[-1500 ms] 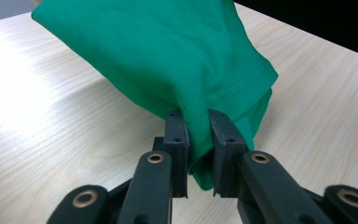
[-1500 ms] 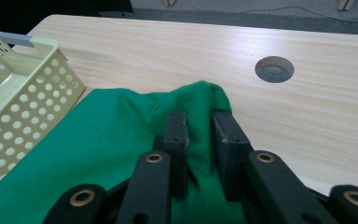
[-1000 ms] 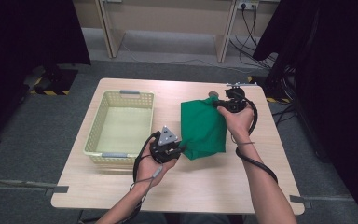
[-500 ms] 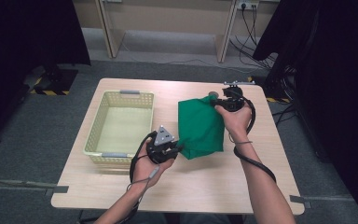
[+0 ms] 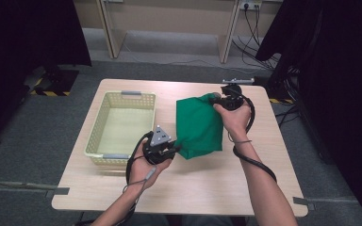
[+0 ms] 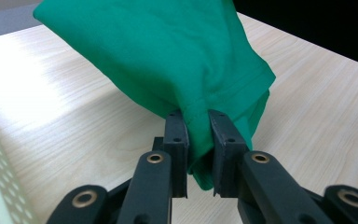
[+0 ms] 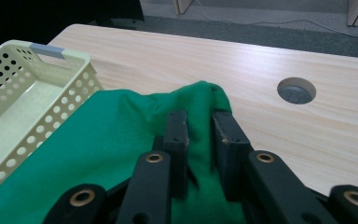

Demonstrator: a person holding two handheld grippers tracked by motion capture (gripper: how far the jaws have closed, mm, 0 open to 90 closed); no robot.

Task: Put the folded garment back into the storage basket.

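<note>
A green cloth [image 5: 199, 125] hangs stretched between my two grippers above the wooden table [image 5: 193, 188]. My left gripper [image 5: 175, 149] is shut on its near lower corner; in the left gripper view the cloth [image 6: 168, 60] bunches between the jaws of the left gripper [image 6: 196, 121]. My right gripper [image 5: 213, 100] is shut on the far upper corner. In the right gripper view the green cloth [image 7: 98, 149] folds up between the black jaws of the right gripper [image 7: 200, 122]. The cloth's lower edge rests on or just over the tabletop.
A pale yellow perforated basket [image 5: 99, 129] stands empty to the left of the cloth, also in the right gripper view as the basket [image 7: 70, 98]. A round cable hole [image 7: 297, 90] lies in the tabletop beyond the right gripper. Cables trail from both grippers.
</note>
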